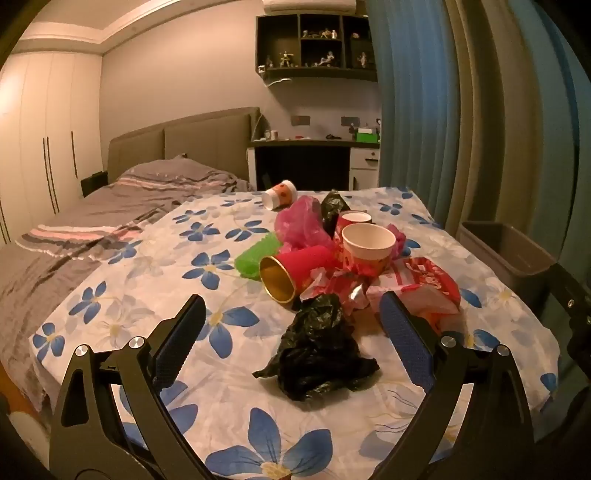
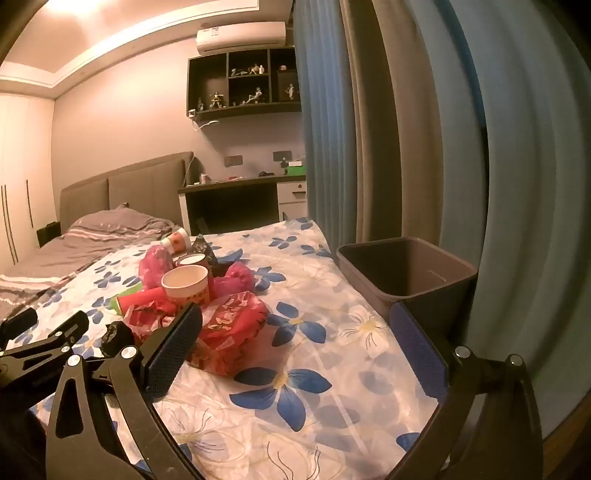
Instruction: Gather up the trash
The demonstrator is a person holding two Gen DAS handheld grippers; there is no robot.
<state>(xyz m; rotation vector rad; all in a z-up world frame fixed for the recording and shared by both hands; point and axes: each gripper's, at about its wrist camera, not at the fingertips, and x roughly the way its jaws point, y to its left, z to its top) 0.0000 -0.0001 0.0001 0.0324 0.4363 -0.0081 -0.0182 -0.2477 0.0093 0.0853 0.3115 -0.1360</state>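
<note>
- My left claw (image 1: 291, 321) gapes wide, empty, a black bag (image 1: 317, 350) lying between its fingers on the flowered sheet (image 1: 221, 258).
- My right claw (image 2: 295, 339) also gapes, empty, over the sheet.
- Cups and wrappers (image 1: 332, 251) are piled beyond the bag.
- The bin (image 2: 406, 273) stands at the bed's right edge.

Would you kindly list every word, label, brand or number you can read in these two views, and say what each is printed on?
None can be read.
Red snack bag: white print, too blurred to read.
Red patterned paper cup: markings on the side, unreadable.
Air conditioner: small mark on its front, too small to read.
Green box on the desk: no legible label.
Grey bin: no text visible.
</note>
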